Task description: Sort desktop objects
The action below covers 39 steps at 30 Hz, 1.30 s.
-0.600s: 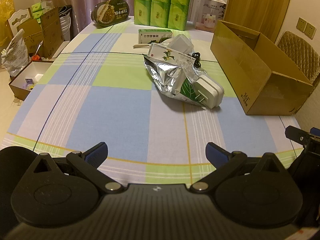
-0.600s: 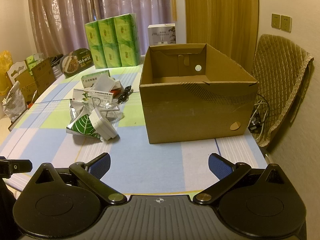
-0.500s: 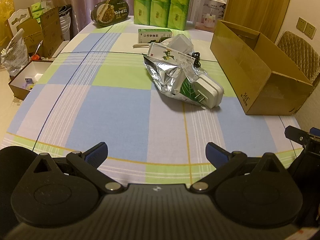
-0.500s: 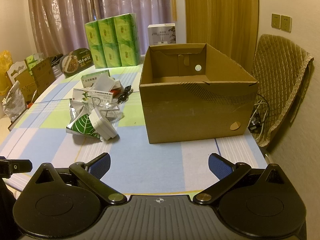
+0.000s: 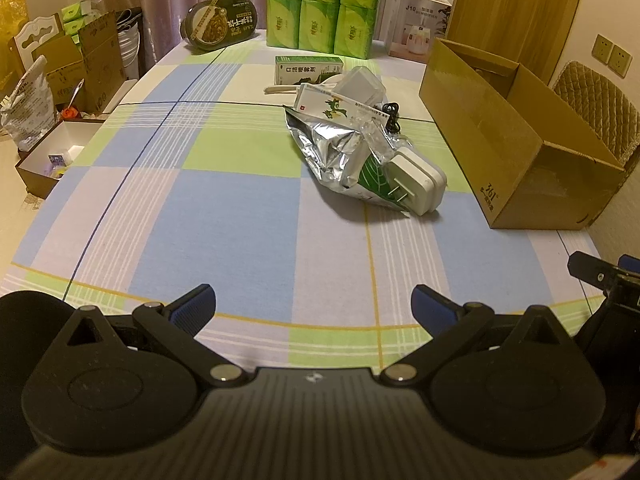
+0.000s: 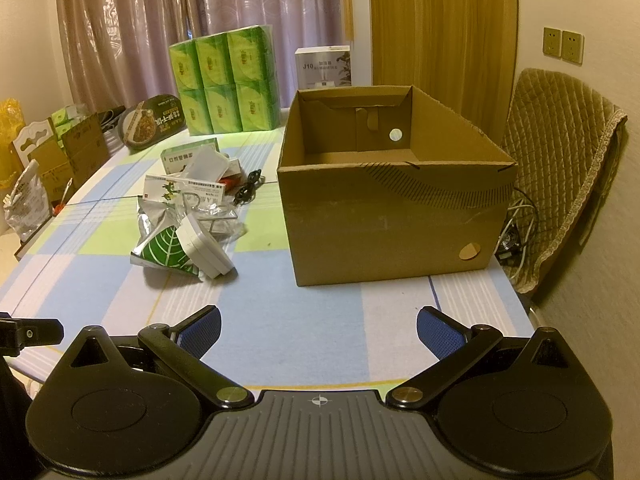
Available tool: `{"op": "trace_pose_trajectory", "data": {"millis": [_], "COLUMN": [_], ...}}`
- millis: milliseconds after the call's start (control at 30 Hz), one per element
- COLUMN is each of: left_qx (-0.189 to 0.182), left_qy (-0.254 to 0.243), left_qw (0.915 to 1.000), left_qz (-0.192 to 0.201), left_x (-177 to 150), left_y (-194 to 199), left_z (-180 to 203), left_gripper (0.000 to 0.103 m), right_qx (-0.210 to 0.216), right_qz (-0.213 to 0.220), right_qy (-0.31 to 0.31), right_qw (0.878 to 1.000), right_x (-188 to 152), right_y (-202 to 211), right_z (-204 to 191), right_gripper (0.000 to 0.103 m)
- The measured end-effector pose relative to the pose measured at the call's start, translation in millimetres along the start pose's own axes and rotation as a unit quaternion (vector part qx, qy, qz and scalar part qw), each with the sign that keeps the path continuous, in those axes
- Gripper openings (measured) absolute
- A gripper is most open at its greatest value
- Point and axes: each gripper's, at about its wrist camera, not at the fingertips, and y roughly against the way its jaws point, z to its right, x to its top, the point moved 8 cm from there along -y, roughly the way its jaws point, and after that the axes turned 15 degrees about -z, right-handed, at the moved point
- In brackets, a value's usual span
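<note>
Left wrist view had your left gripper [image 5: 313, 307] hanging over the near edge of the checked tablecloth [image 5: 224, 208], its blue-padded jaws spread as wide as they go with nothing between them. Well ahead of it lay the heap you were to sort: a crumpled silver foil pouch [image 5: 332, 152] with a green leaf print, a white plug adapter [image 5: 418, 184] resting on the pouch with its prongs toward you, a white medicine carton [image 5: 332, 105] with a green plant picture propped on the pouch's far end, and a black cable [image 5: 392, 114] just behind. Beyond those stood a green-and-white box [image 5: 309, 69] printed in Chinese characters I could not read. To the right of the heap sat the open cardboard box [image 5: 516, 152]; a small dark mark near its lower corner looked like "361", though it was too small to be sure.

Your right gripper [image 6: 319, 331] was likewise fully spread and held nothing, poised above the tablecloth just short of the cardboard box, whose inside showed bare. At the far end of the table you had a stack of green tissue packs [image 6: 224, 84], a round dark food bowl [image 6: 154, 124] on its side, and a white carton marked "J10" [image 6: 323, 67].
</note>
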Motion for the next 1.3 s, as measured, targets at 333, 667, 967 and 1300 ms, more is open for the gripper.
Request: {"op": "trace_pose_trajectory", "data": {"millis": [333, 667, 967, 1300], "left_qx": [0.000, -0.004, -0.010, -0.011], "left_qy": [0.001, 0.000, -0.004, -0.043], "left_qw": [1.0000, 1.0000, 0.9999, 0.9989], "left_qz": [0.000, -0.002, 0.005, 0.014], "left_x": [0, -1, 10, 50], "left_y": [0, -1, 6, 0], "left_z": [1, 5, 3, -3], "left_gripper": [0.102, 0.102, 0.102, 0.102], "right_qx": [-0.001, -0.002, 0.024, 0.077], "right_qz": [-0.001, -0.001, -0.016, -0.013], "right_qy": [0.001, 0.002, 0.010, 0.106], "right_qw": [1.000, 1.000, 1.000, 0.991], "right_x": [2, 1, -2, -4], "right_y": [0, -2, -3, -12], "right_z": [-2, -3, -1, -47], "right_gripper": [0.101, 0.101, 0.101, 0.101]}}
